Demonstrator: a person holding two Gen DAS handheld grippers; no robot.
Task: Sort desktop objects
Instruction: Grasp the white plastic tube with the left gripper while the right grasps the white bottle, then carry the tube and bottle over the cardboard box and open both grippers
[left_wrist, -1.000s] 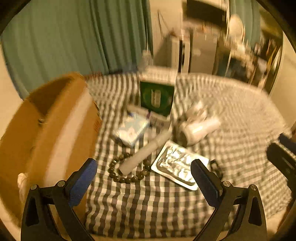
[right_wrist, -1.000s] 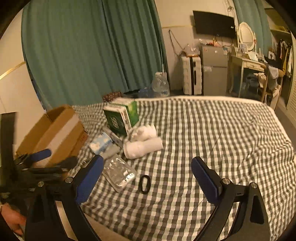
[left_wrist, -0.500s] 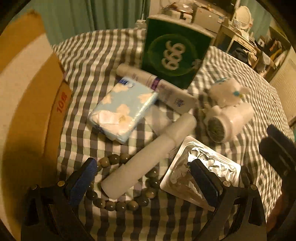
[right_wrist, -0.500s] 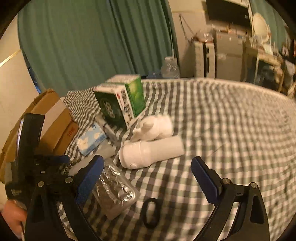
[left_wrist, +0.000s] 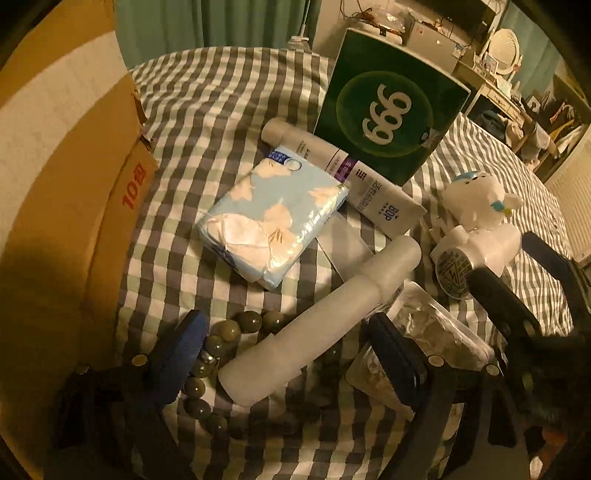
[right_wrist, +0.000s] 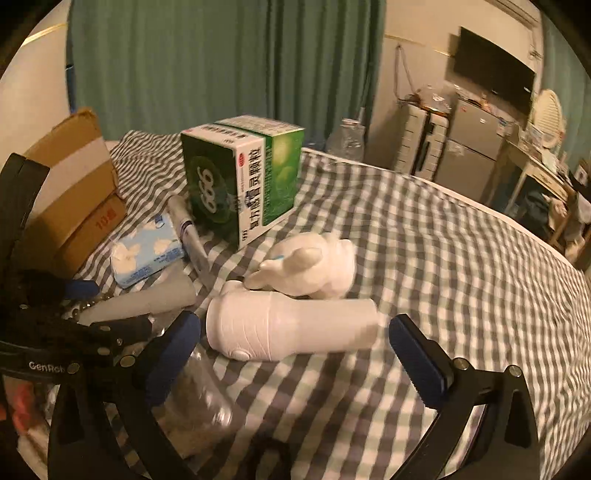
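Note:
My left gripper (left_wrist: 288, 343) is open, its jaws on either side of a frosted white tube (left_wrist: 321, 321) that lies across a bead bracelet (left_wrist: 225, 332). Beyond lie a blue tissue pack (left_wrist: 273, 221), a white tube (left_wrist: 343, 177), a green 999 box (left_wrist: 388, 110), a blister pack (left_wrist: 432, 339), a white torch-like device (left_wrist: 476, 254) and a white toy (left_wrist: 480, 199). My right gripper (right_wrist: 295, 347) is open, low over the bed, its jaws on either side of the white device (right_wrist: 291, 328). The toy (right_wrist: 310, 266) sits just behind it.
A cardboard box (left_wrist: 62, 177) stands at the left edge of the checked bed (right_wrist: 443, 258). The blister pack (right_wrist: 199, 398) lies under my right gripper's left finger. The left gripper (right_wrist: 55, 332) shows at the right view's left. Furniture lines the far wall.
Both grippers have moved forward and down. The left now straddles the frosted tube; the right has closed in on the white device.

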